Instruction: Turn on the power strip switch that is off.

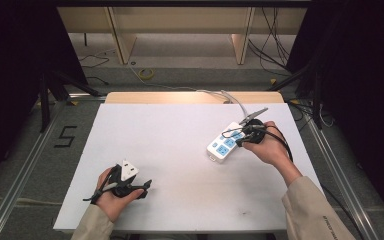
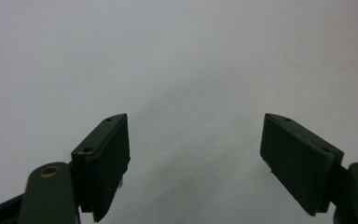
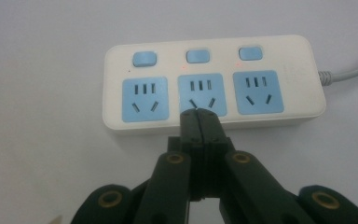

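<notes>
A white power strip (image 1: 224, 144) with three blue sockets and three blue switches lies on the right half of the white table (image 1: 170, 145). In the right gripper view the strip (image 3: 172, 84) lies crosswise, with tiny red lights beside its middle and right switches. My right gripper (image 3: 199, 112) is shut with nothing between its jaws, and its tips sit at the lower edge of the middle socket (image 3: 202, 93). From above, the right gripper (image 1: 241, 141) points left onto the strip. My left gripper (image 1: 142, 187) rests near the front left, and in its own view it (image 2: 196, 163) stands open over bare table.
The strip's grey cable (image 1: 236, 103) runs off the table's far edge. Tripod legs (image 1: 45, 100) stand left of the table and more stand to its right. A "5" mark (image 1: 66, 136) is on the floor at left. Wooden furniture legs and a yellow coil (image 1: 146, 74) lie beyond.
</notes>
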`<act>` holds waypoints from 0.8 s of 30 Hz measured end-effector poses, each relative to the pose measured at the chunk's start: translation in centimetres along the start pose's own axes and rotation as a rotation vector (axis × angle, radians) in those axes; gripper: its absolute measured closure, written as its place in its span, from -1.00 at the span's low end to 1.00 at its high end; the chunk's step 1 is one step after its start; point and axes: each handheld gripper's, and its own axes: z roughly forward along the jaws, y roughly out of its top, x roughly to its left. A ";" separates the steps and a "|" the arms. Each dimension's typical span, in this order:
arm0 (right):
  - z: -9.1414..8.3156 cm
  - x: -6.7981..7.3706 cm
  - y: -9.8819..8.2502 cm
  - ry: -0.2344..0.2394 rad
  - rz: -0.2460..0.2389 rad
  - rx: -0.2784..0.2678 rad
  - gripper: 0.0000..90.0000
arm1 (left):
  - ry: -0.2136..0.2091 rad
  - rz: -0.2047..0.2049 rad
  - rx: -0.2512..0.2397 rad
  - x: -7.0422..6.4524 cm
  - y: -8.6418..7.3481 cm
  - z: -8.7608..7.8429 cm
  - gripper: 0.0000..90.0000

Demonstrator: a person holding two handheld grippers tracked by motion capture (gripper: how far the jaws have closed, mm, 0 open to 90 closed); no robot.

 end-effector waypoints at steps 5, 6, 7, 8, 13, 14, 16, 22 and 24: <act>0.2 0.0 0.3 -0.001 -0.001 0.002 1.00 | 0.000 0.000 0.000 0.0 0.0 0.0 -0.47; 0.3 0.0 0.4 -0.001 0.001 0.003 1.00 | 0.000 0.000 0.000 0.0 0.0 0.0 -0.47; 0.3 0.0 0.4 0.000 -0.004 0.002 1.00 | 0.000 0.000 0.000 0.0 0.0 0.0 -0.47; 0.4 0.0 0.5 0.001 0.000 0.002 1.00 | -0.001 0.000 0.000 0.0 0.0 0.0 -0.47; 0.6 0.0 0.7 0.002 -0.003 0.002 1.00 | 0.000 0.000 -0.001 0.0 0.0 0.0 -0.47; 0.7 0.0 0.7 0.004 -0.003 0.003 1.00 | -0.001 0.000 0.000 0.0 0.0 0.0 -0.47; 0.9 0.1 0.8 0.008 0.000 0.007 1.00 | 0.000 0.000 0.000 0.0 0.0 0.0 -0.47; 1.2 0.2 1.0 0.011 -0.001 0.009 1.00 | 0.000 0.001 -0.001 0.0 0.0 0.0 -0.47; 1.3 0.2 1.3 0.013 -0.003 0.007 1.00 | -0.001 0.001 0.000 0.0 0.0 0.0 -0.47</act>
